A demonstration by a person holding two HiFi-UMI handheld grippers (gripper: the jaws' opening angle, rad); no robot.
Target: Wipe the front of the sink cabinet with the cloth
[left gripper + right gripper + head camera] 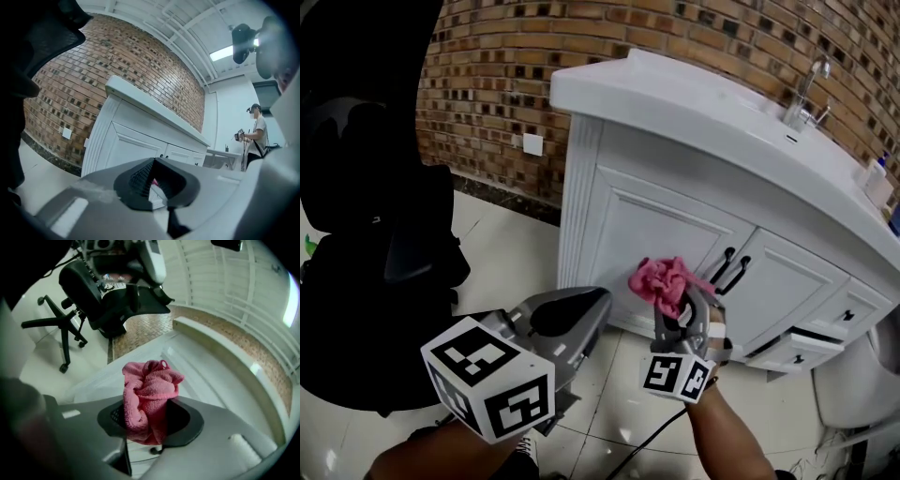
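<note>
The white sink cabinet (pixel 656 225) stands against a brick wall, with two doors and black handles (pixel 729 267). A bunched pink cloth (pixel 664 281) is held in my right gripper (pixel 680 305), which is shut on it in front of the left door's lower right part, beside the handles. In the right gripper view the cloth (pixel 150 394) stands up out of the gripper (pixel 150 423), close to the cabinet front (pixel 197 376); I cannot tell whether it touches. My left gripper (pixel 595 305) hangs lower left, shut and empty, pointing at the cabinet (pixel 126 145).
A black office chair (pixel 375 234) stands at the left on the tiled floor. A lower drawer (pixel 806 342) at the cabinet's right is ajar, next to a white fixture (pixel 853 375). A faucet (pixel 806 94) tops the basin. A person (pixel 255 136) stands far off.
</note>
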